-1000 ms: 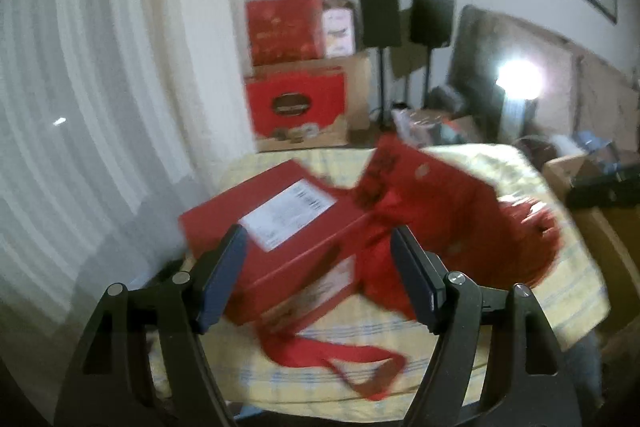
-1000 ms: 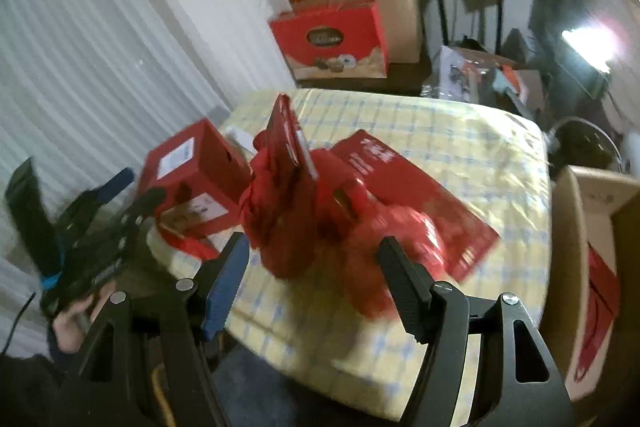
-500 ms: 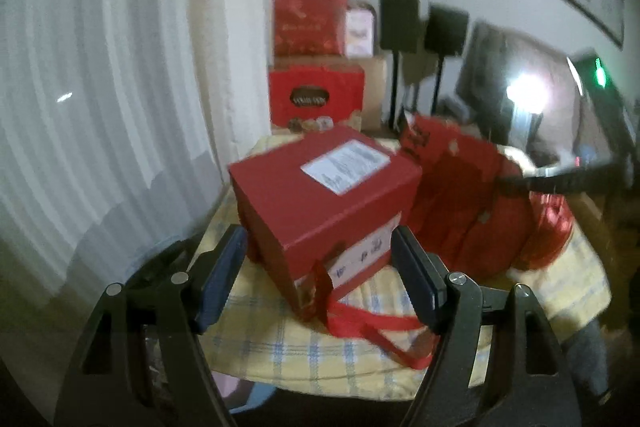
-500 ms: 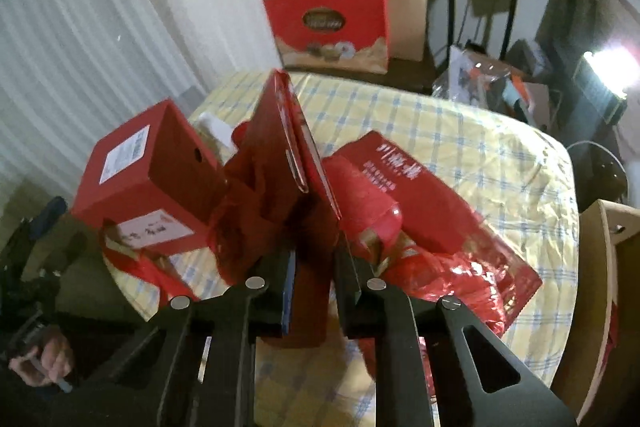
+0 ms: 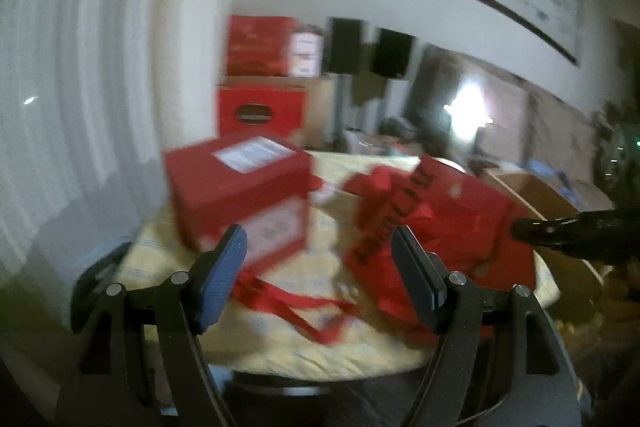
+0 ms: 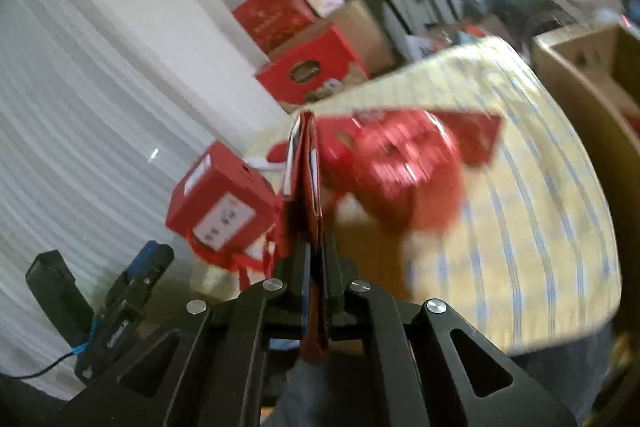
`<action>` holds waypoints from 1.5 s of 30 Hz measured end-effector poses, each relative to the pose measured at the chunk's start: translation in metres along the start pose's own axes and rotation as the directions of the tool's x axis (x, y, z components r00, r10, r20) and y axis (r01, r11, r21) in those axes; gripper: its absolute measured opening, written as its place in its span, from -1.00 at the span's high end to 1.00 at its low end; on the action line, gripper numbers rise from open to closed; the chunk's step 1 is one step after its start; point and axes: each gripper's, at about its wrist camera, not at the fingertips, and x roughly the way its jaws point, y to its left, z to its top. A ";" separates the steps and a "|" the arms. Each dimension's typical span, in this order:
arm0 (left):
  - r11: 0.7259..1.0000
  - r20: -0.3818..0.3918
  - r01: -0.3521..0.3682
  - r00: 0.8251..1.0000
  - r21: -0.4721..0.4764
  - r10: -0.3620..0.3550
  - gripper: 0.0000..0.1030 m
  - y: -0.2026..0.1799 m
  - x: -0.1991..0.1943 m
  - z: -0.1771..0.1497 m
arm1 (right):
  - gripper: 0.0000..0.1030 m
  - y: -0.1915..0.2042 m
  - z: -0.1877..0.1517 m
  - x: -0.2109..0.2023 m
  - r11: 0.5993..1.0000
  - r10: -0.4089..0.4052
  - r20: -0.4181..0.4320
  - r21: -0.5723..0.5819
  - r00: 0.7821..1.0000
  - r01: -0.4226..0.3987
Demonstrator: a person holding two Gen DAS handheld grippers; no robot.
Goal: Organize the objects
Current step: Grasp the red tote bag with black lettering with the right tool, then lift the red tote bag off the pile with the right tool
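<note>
Here the right gripper (image 6: 316, 259) is pinched tight on the edge of a flat red paper bag (image 6: 306, 163), held upright, probably to lift it clear of the red box (image 6: 224, 195) just beside it on the checked tablecloth (image 6: 520, 211). The left gripper (image 5: 320, 275) hangs spread and empty, facing that box, likely ready to take it.

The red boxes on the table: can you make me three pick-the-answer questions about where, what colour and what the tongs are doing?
1. Where is the red box with white labels?
A. on the checked tablecloth
B. on the floor
C. inside the cardboard box

2. What colour are the left tongs' pads?
A. yellow
B. blue
C. white

3. What are the right tongs doing?
A. standing wide open
B. pinching a flat red bag
C. holding a cup

Answers: 1 A, it sits at the cloth's edge. 2 B, both pads show blue. 3 B, the bag stands clamped between them.
</note>
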 end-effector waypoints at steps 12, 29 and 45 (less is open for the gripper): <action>0.976 -0.317 0.214 0.924 -0.032 -0.213 -0.39 -0.047 0.033 -0.057 | 0.84 -0.074 -0.062 0.006 0.965 0.042 -0.052 0.260 0.998 -0.027; 0.909 -0.347 0.288 0.855 -0.301 -0.386 -0.39 -0.018 0.057 -0.074 | 0.83 -0.089 -0.078 0.013 0.943 0.108 -0.082 0.324 0.991 -0.076; 0.683 -0.136 0.509 0.741 -0.524 -0.657 -0.49 0.014 0.049 -0.071 | 0.83 -0.103 -0.080 0.011 0.906 0.176 -0.041 0.397 0.984 -0.145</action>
